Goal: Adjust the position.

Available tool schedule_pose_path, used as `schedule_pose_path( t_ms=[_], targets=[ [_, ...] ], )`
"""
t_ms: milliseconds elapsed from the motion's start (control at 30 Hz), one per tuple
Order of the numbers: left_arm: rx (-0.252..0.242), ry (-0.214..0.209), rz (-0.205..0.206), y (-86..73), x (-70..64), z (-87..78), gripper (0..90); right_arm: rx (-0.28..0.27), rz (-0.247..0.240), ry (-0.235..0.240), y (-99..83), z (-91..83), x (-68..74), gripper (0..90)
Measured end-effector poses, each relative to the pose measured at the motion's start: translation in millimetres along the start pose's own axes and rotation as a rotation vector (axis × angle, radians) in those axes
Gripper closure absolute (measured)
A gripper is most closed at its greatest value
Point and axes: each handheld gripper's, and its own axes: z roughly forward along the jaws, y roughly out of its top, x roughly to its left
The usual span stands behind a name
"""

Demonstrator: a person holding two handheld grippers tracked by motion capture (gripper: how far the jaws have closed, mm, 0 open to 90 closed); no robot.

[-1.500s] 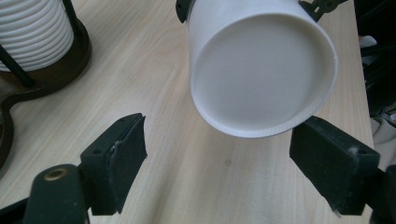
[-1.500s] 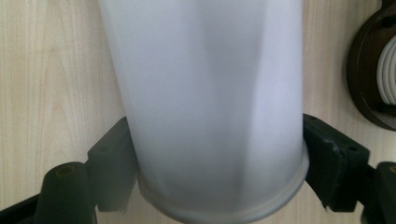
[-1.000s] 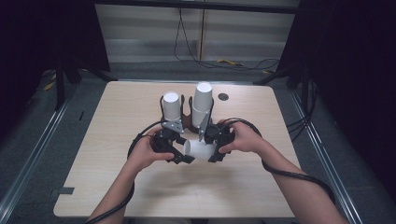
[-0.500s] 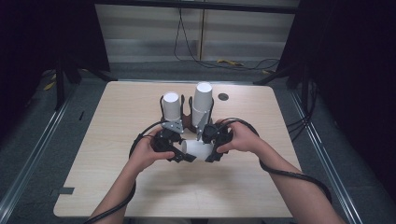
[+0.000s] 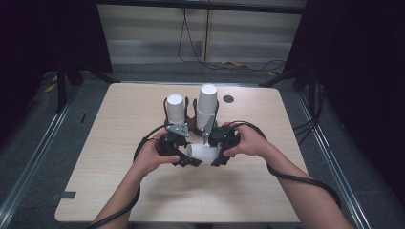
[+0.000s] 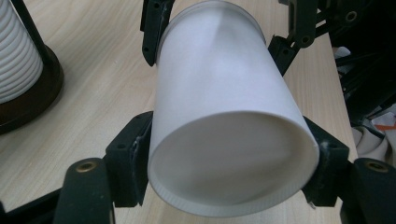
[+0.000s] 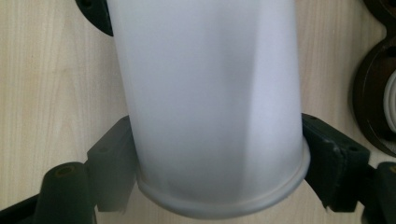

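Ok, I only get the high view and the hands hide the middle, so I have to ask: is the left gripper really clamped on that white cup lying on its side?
Observer: Yes. In the left gripper view, the left gripper has its jaws pressed against both sides of the white cup, at the end facing its camera.
Operator: And the other one?
Observer: The right gripper grips it too, with its jaws just behind the rolled lip.
Operator: Anything else close by?
Observer: A cup stack with ribbed sides sits in a dark base beside the cup.
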Motion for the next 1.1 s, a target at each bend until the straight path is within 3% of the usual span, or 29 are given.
schedule_pose_path(
  t_ms=[233, 367, 533, 733, 933, 1100],
  targets=[
    [0.011, 0.003, 0.024, 1.7, -0.8, 0.7, 28.5, 0.004, -0.026, 0.009, 5.4, 3.2, 1.1, 21.0],
    [0.015, 0.007, 0.015, 0.0, -0.8, 1.2, 30.8, 0.01, -0.018, 0.013, 5.3, 3.8, 2.2, 21.1],
    [0.017, 0.017, 0.029, 1.4, -2.3, -1.6, 31.4, -0.025, -0.016, 0.011, 2.8, 3.2, 0.9, 20.3],
    [-0.004, 0.018, 0.019, 0.2, -1.1, -6.5, 31.5, -0.066, 0.031, 0.008, -4.5, -0.9, -1.9, 16.5],
    [-0.025, 0.019, 0.007, -0.5, 0.6, -9.2, 31.5, -0.141, 0.08, 0.0, -15.7, -6.6, -4.9, 14.0],
    [-0.033, 0.02, 0.007, -0.9, 1.8, -11.1, 31.6, -0.156, 0.094, 0.002, -22.4, -6.1, -5.2, 13.9]
  ],
)
